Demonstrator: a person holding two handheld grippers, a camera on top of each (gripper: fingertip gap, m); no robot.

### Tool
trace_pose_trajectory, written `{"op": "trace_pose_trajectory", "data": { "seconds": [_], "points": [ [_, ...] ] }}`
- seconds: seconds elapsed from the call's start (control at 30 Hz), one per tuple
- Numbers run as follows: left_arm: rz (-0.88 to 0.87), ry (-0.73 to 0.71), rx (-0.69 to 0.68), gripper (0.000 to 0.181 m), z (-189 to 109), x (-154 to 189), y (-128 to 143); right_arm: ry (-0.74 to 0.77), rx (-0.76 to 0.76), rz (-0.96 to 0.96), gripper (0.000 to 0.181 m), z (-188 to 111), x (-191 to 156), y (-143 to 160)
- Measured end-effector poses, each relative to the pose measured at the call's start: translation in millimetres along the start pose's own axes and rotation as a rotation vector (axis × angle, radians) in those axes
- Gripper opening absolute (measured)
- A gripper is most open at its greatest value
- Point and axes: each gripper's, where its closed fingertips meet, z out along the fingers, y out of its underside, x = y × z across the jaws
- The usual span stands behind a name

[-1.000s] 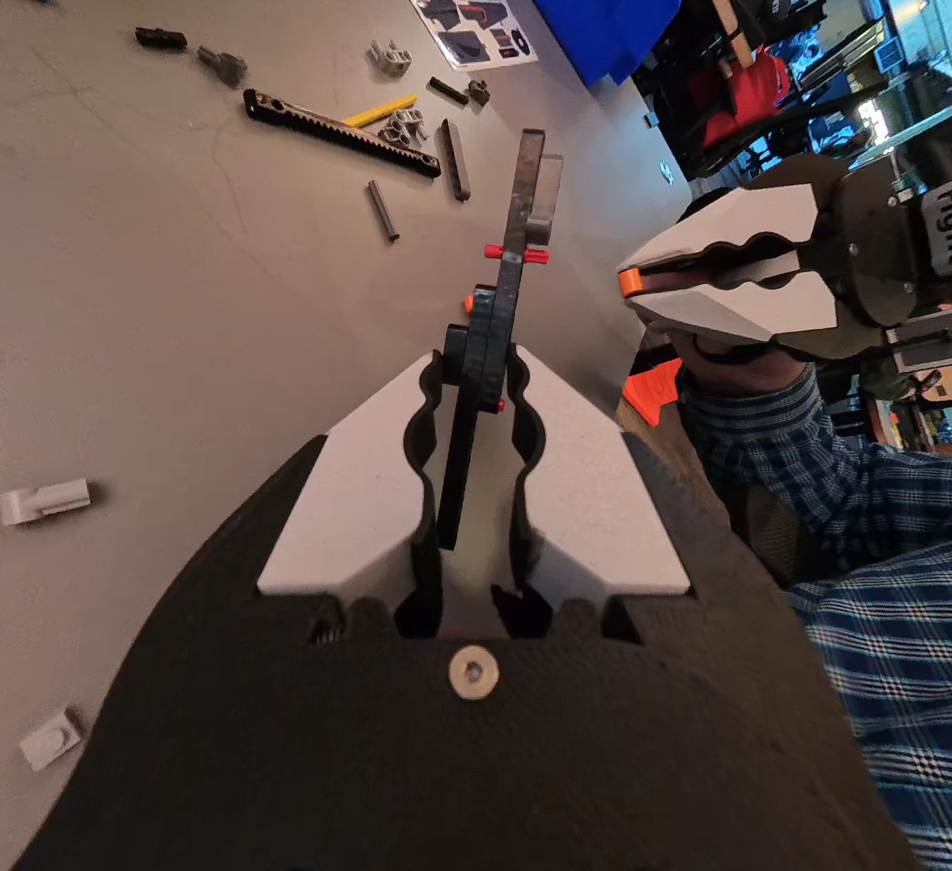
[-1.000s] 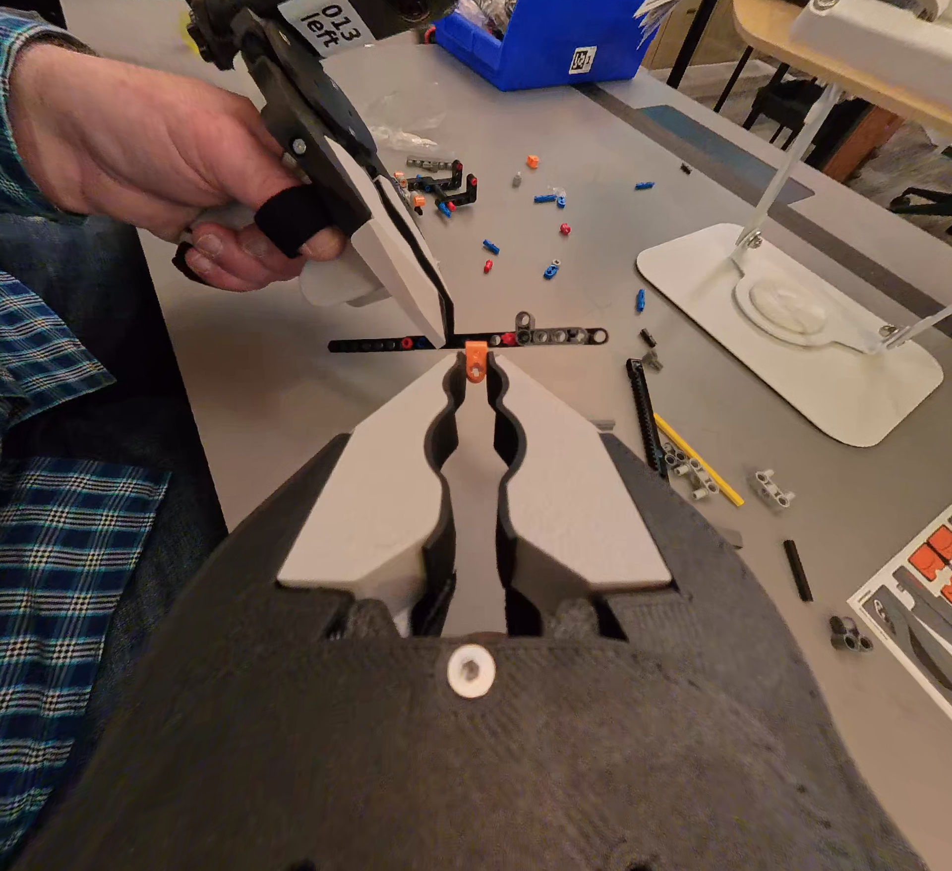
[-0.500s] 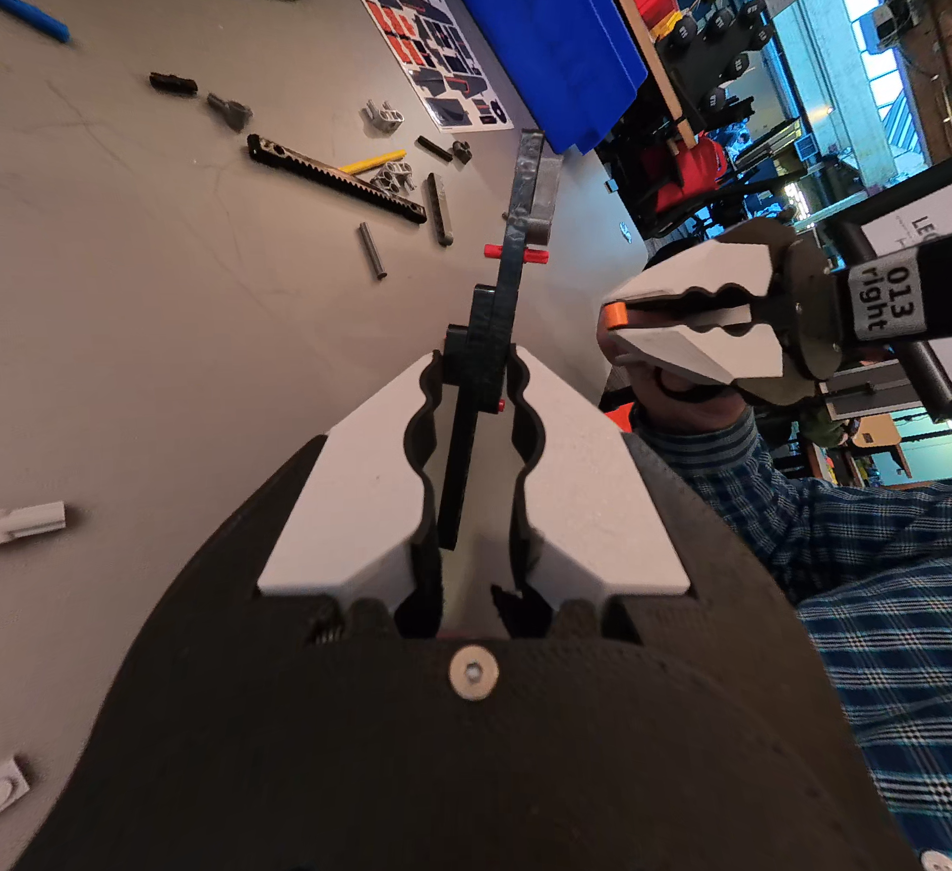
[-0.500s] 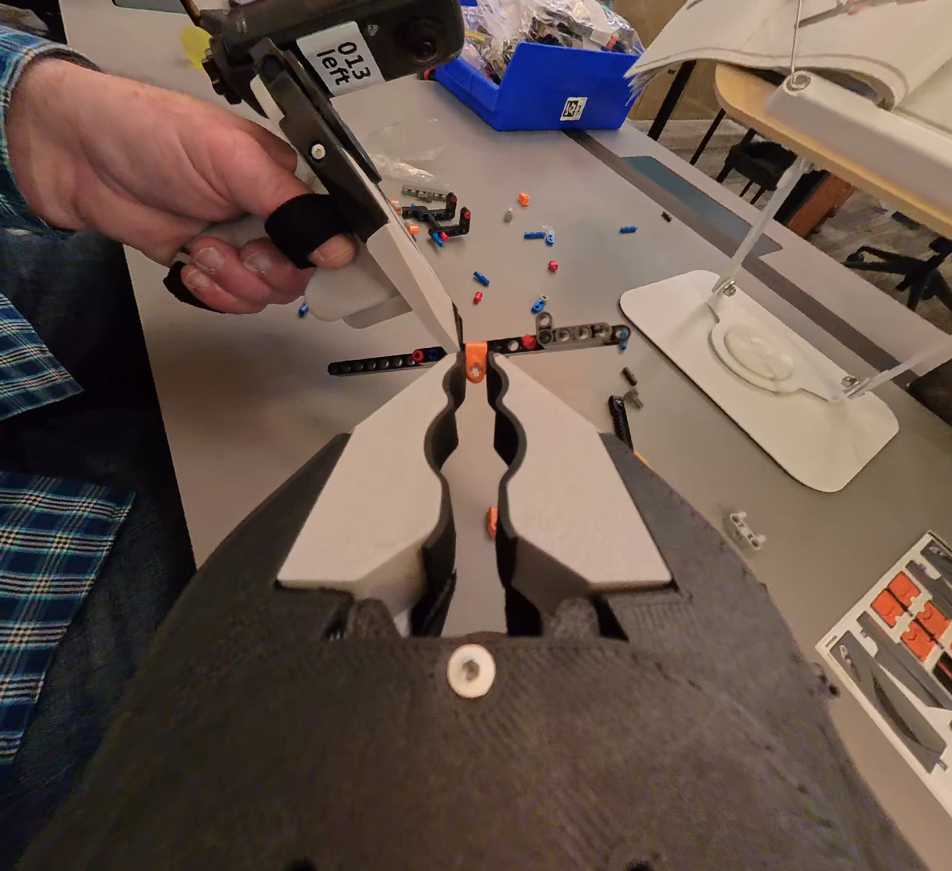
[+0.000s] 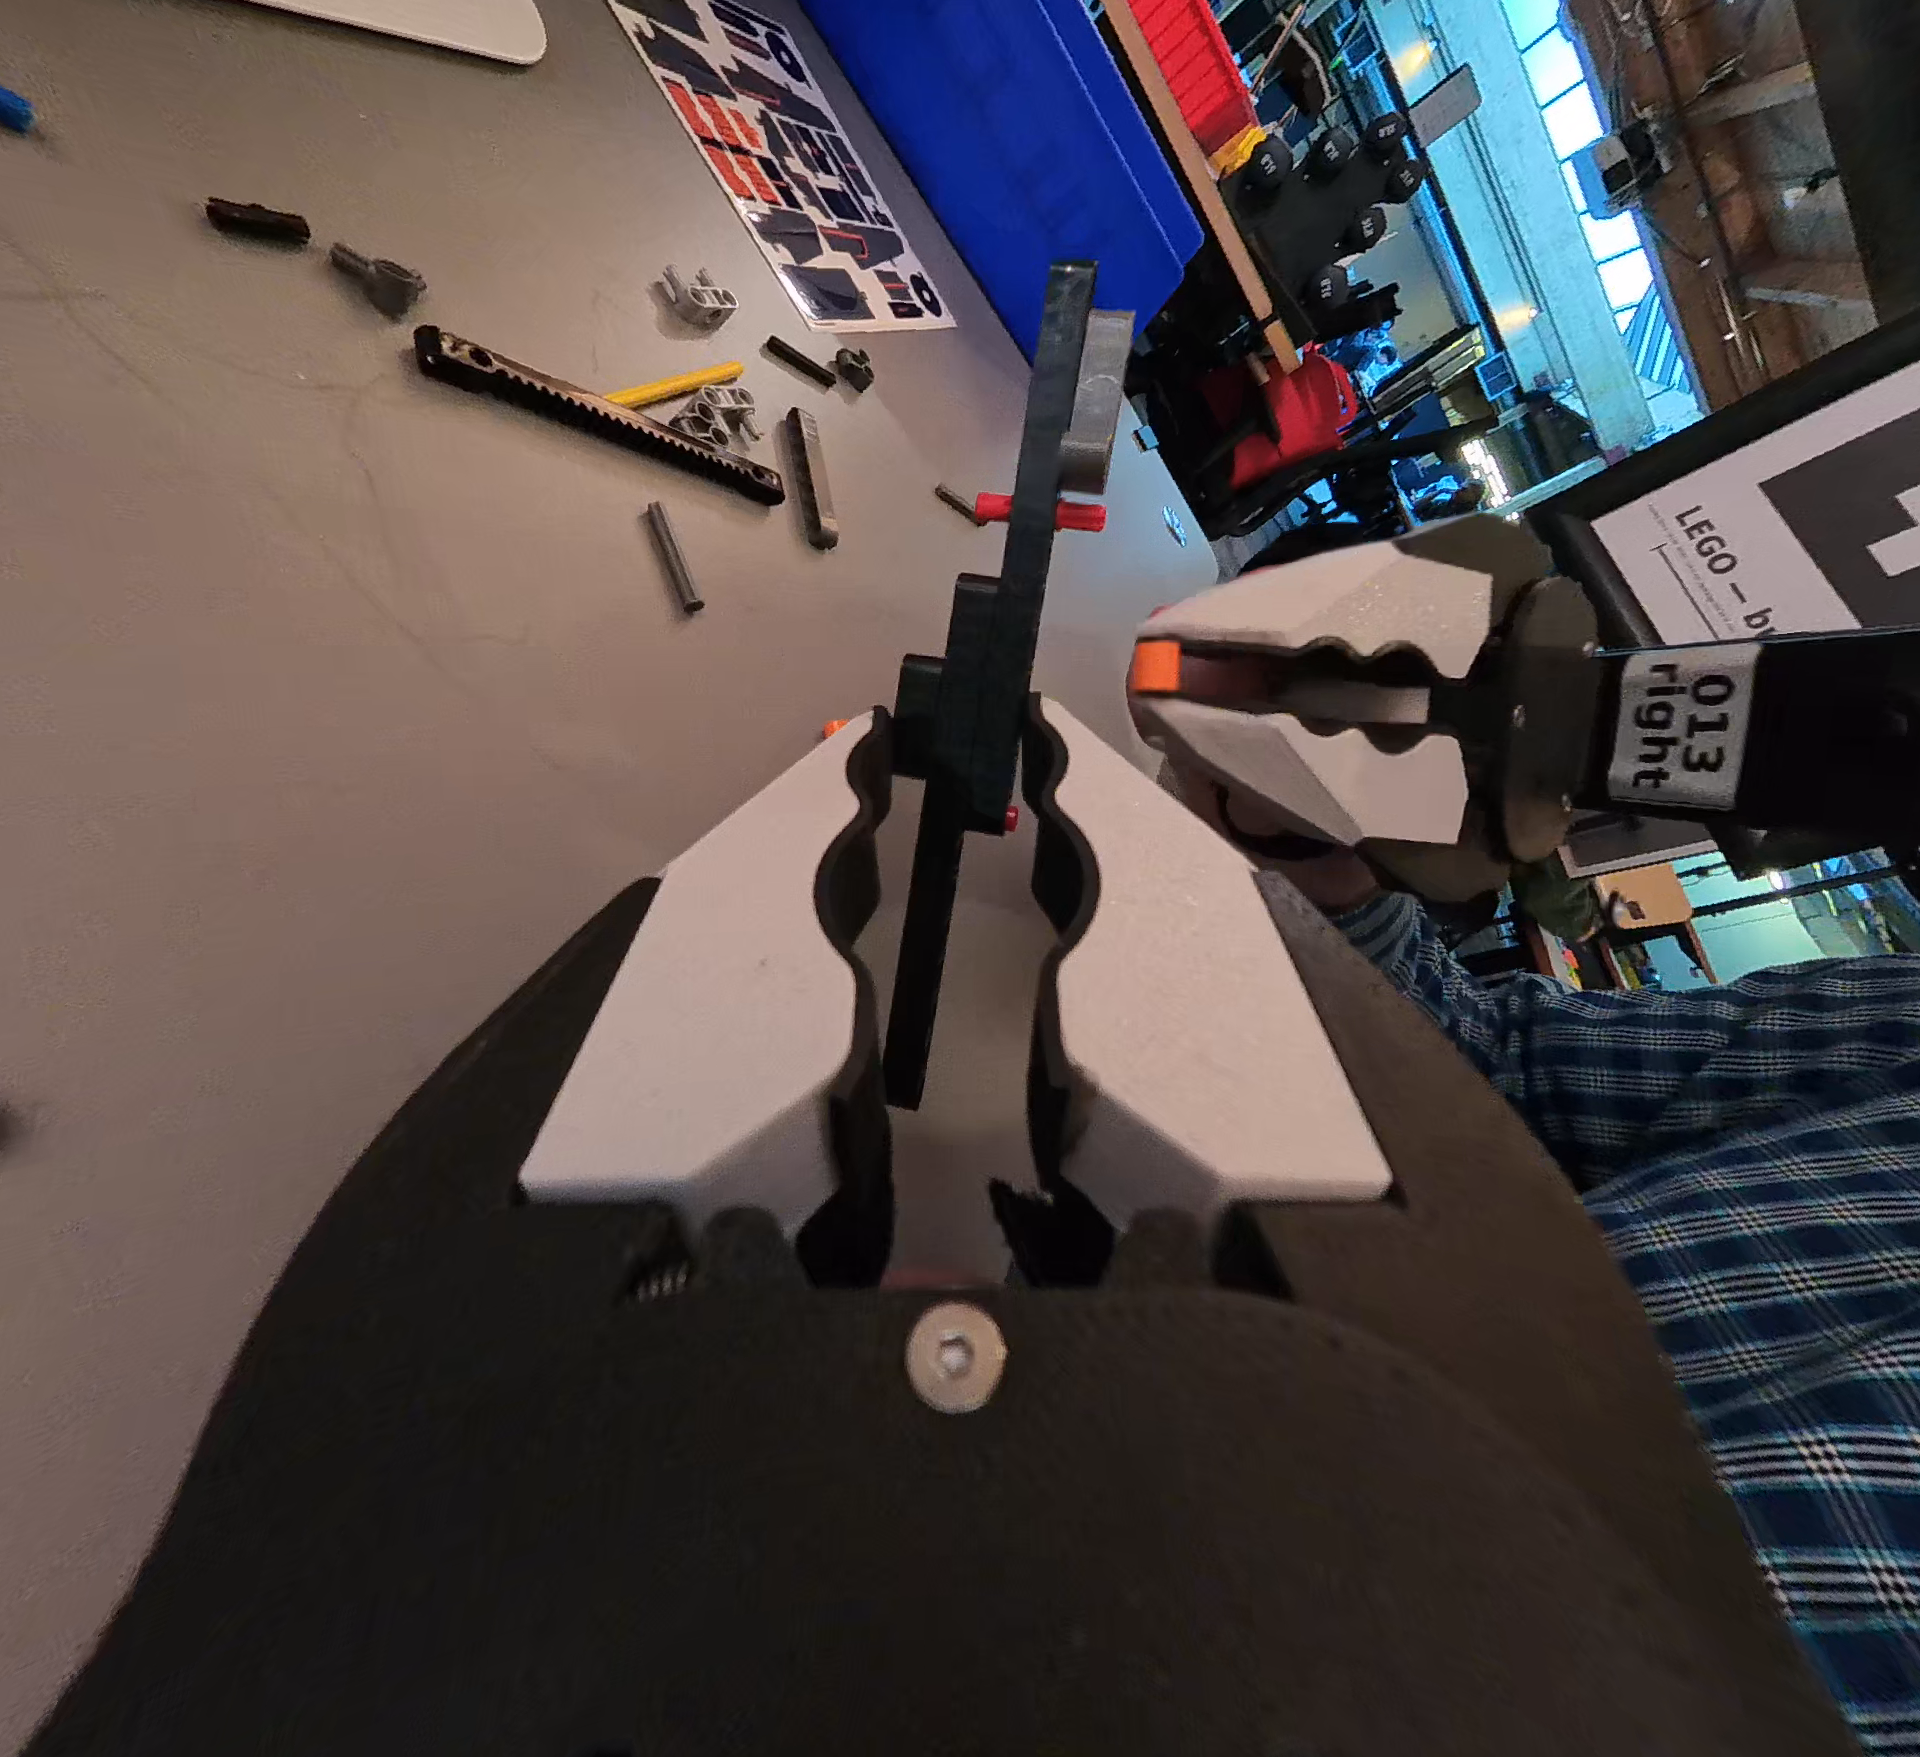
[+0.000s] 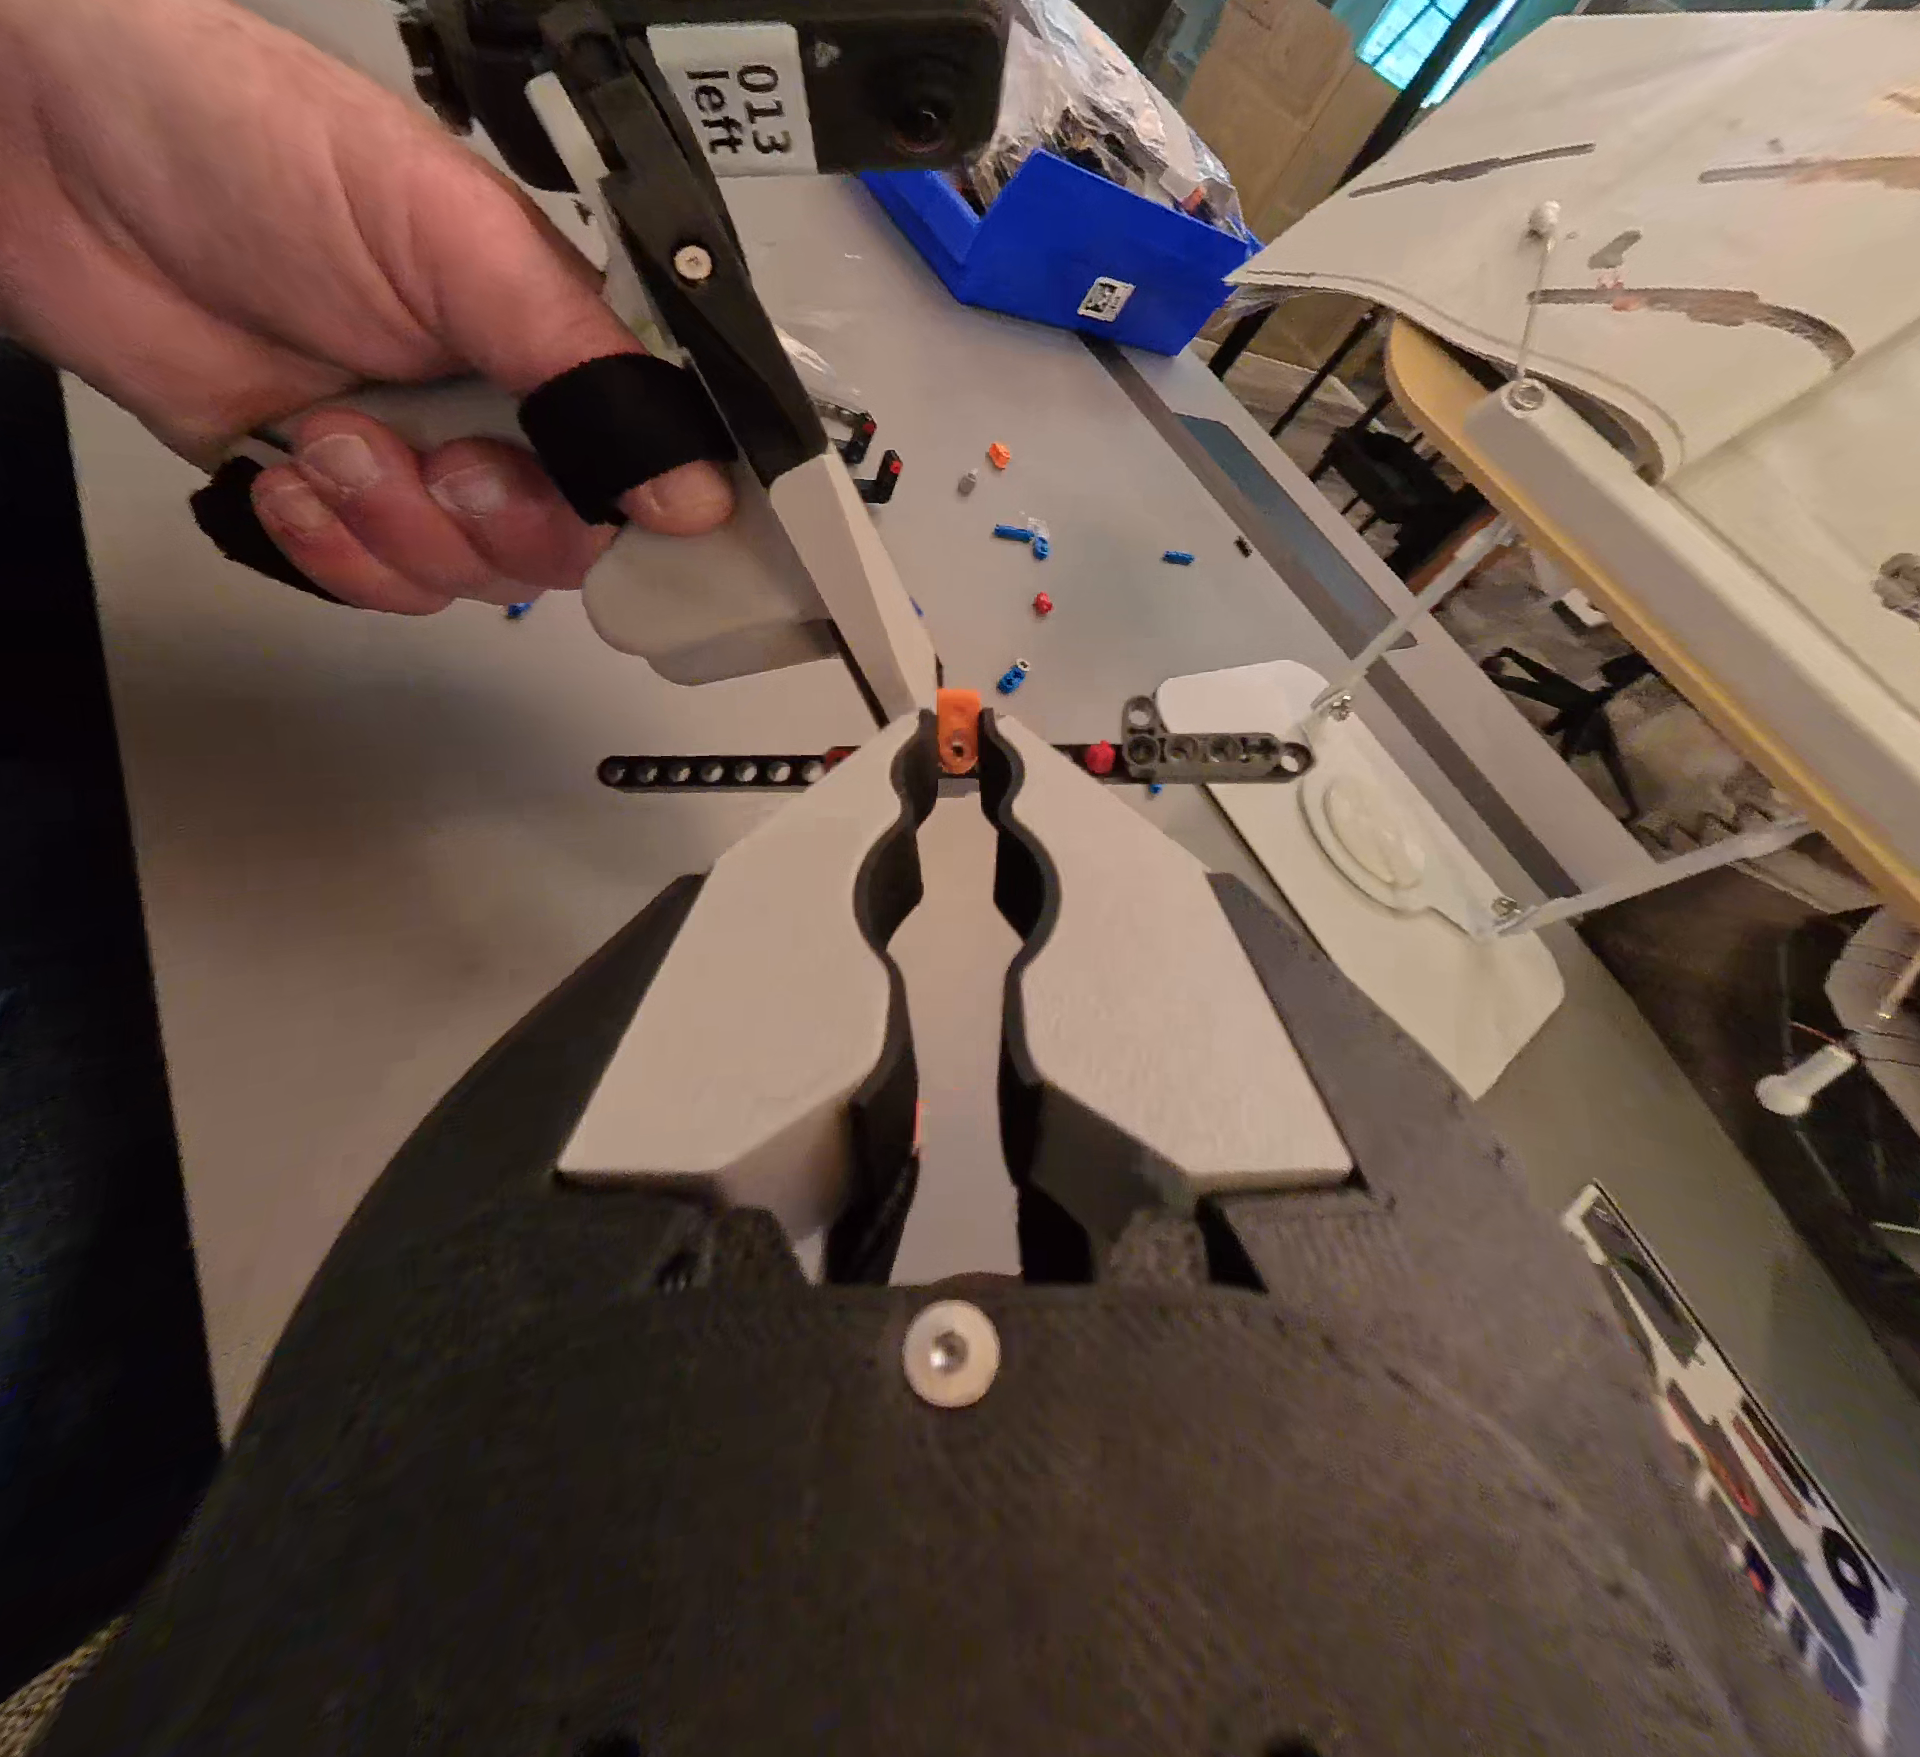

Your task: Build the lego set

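Left gripper, matte grey fingers with wavy black rubber pads, clamped on a long black holed beam assembly standing edge-on at frame centre, red pins through it and a grey piece near its top. Right gripper, same build, pinches a small orange piece at its tips, held just beside the beam's midspan. Beyond, upper left in the left wrist view, a smooth grey table carries a toothed black rack, a yellow axle and a glossy sticker sheet, with a blue bin past them.
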Motion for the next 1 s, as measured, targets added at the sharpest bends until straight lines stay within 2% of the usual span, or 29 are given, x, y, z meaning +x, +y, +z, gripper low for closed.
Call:
{"op": "trace_pose_trajectory", "data": {
  "seconds": [0.47, 0.73, 1.0],
  "points": [
    [-0.026, 0.003, -0.013, 0.023, 3, 1, 1, 0.108, -0.013, -0.021, 0.005, 0, 27, 6],
    [-0.078, 0.032, -0.024, 0.022, 7, 5, 6, 0.085, 0.016, -0.02, 0.005, 3, 28, 8],
    [-0.131, -0.011, -0.066, 0.022, 6, -8, 19, 0.007, -0.016, 0.013, 0.005, 11, 19, 24]
  ]
}}
